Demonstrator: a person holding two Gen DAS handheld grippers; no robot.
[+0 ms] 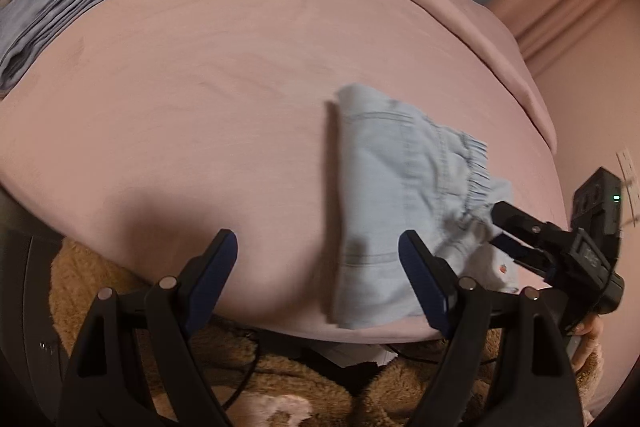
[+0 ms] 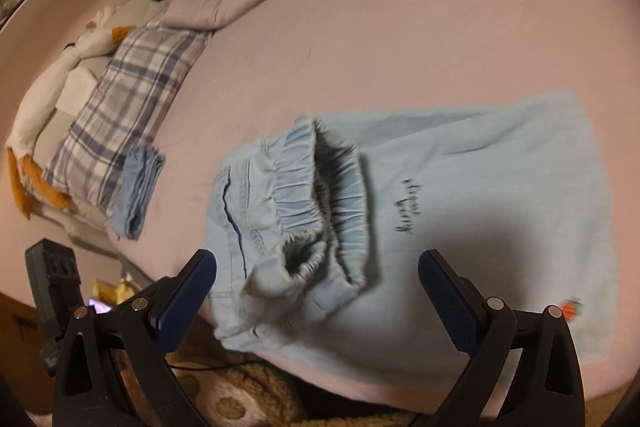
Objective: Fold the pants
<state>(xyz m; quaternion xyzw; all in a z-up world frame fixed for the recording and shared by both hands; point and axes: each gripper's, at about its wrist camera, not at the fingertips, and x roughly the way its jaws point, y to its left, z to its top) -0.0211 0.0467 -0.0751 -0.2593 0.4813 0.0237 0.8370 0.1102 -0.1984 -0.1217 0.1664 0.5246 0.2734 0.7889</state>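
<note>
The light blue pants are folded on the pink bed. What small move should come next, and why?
Probably lift the folded light blue denim pants toward the darker blue folded stack beside the plaid pillow: both the left gripper and the right gripper are open and empty.

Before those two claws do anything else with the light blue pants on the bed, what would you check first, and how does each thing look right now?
1. Left claw empty: ok, open with only bedsheet between the fingers.
2. Right claw empty: ok, open; the pants' waistband lies below the gap, unpinched.
3. Light blue pants folded: ok, doubled over into a compact block, waistband on top.
4. Fold tidy: not ok, the waistband is bunched and gaping.
5. Pants fully on the pink bedsheet: cannot tell, the near edge sits close to the bed's edge.
6. Space beside the darker folded pants near the plaid pillow: ok, bare sheet between the garments.
</note>
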